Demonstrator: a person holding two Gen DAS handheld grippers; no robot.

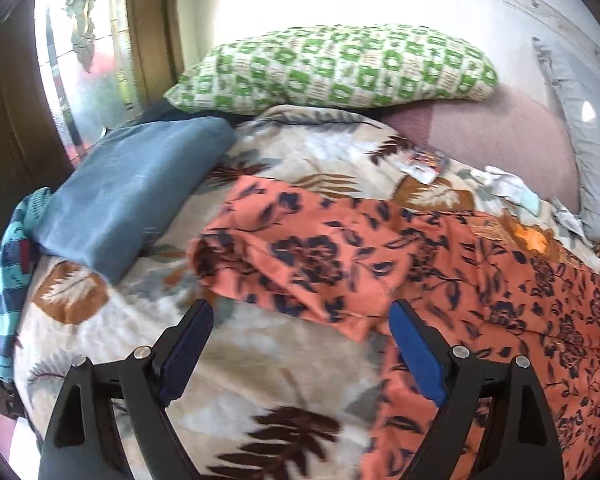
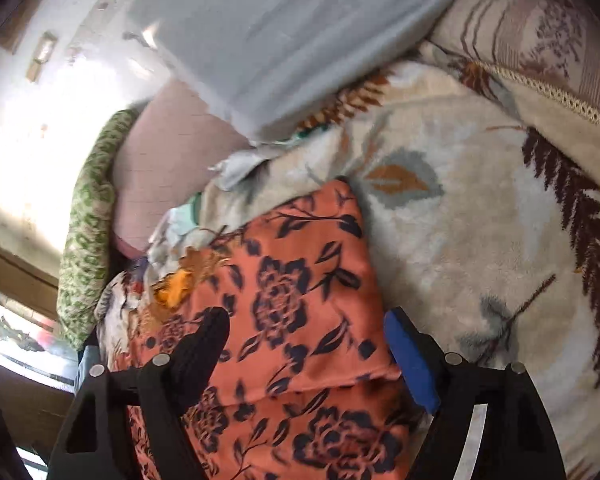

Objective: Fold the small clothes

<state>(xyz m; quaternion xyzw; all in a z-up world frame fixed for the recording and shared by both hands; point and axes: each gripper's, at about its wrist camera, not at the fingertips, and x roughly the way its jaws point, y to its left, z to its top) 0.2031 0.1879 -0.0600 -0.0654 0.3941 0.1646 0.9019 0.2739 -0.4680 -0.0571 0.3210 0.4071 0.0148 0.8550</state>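
Ahead of the left tool [image 1: 300,316], whose jaws stand wide apart with nothing between them, an orange floral garment [image 1: 400,256] lies spread on the leaf-patterned blanket [image 1: 260,364] of a bed, reaching past the tool's right finger. Further left of it sits a folded blue cloth [image 1: 128,196], with a striped teal garment [image 1: 4,292] at the bed's edge beyond. A green checked pillow [image 1: 332,68] lies far ahead. The right tool [image 2: 306,336] also gapes open over a folded edge of the same garment [image 2: 292,288], pads not pressing it. A grey pillow [image 2: 280,36] lies beyond, small crumpled pale cloths [image 2: 236,164] in between.
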